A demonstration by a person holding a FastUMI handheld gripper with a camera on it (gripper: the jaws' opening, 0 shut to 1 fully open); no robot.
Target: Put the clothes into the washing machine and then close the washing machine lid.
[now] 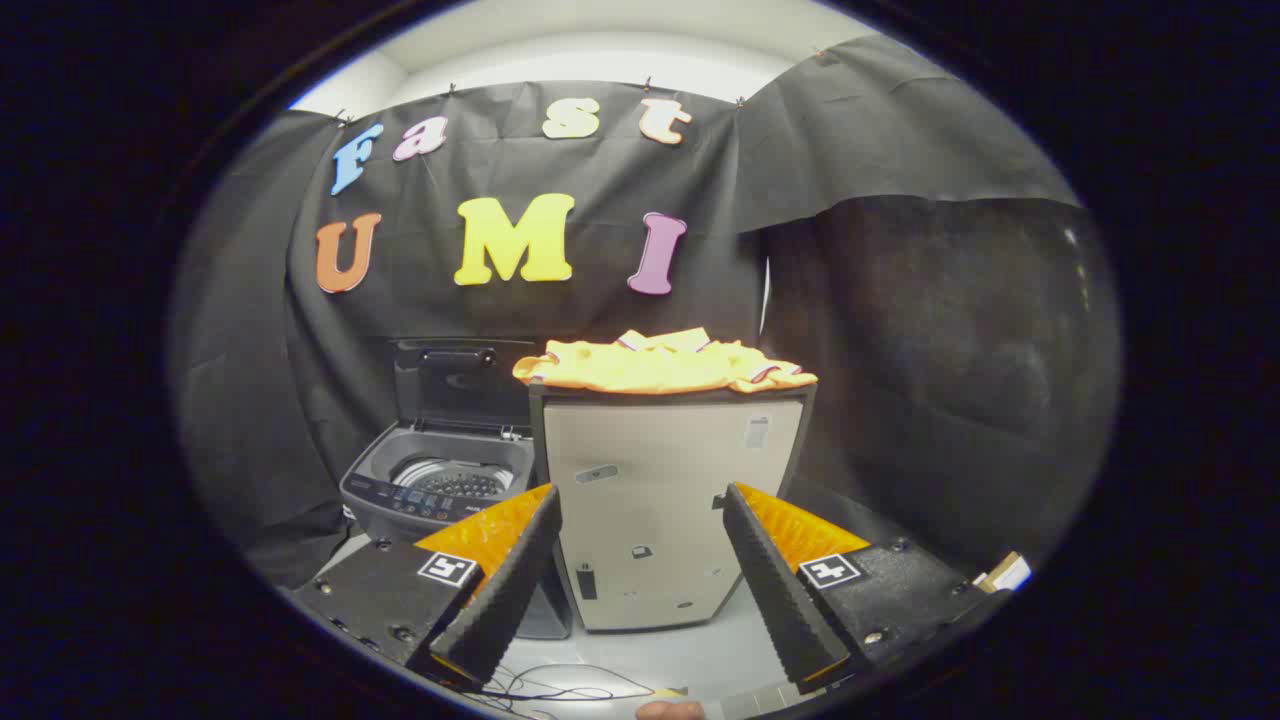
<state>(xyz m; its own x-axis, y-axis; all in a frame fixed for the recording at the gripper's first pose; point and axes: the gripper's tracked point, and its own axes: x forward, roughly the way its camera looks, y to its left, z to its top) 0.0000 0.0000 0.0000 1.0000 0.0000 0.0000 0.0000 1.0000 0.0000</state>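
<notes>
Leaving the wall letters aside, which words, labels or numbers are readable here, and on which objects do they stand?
None can be read.
Stickers on the cabinet front: too small.
Washing machine control panel markings: blurred.
Square markers by the open gripper fingers: patterns, not text.

Gripper [640,500] held level, pointing forward, fingers spread wide with a broad open gap between them and nothing touching either inner face. Both fingers [510,580] angle outward from their mounts toward the tips, ridged inner pads facing each other across the gap. A small part of a fingertip of the person's hand [668,710] shows just below the gripper, between the finger bases.
</notes>
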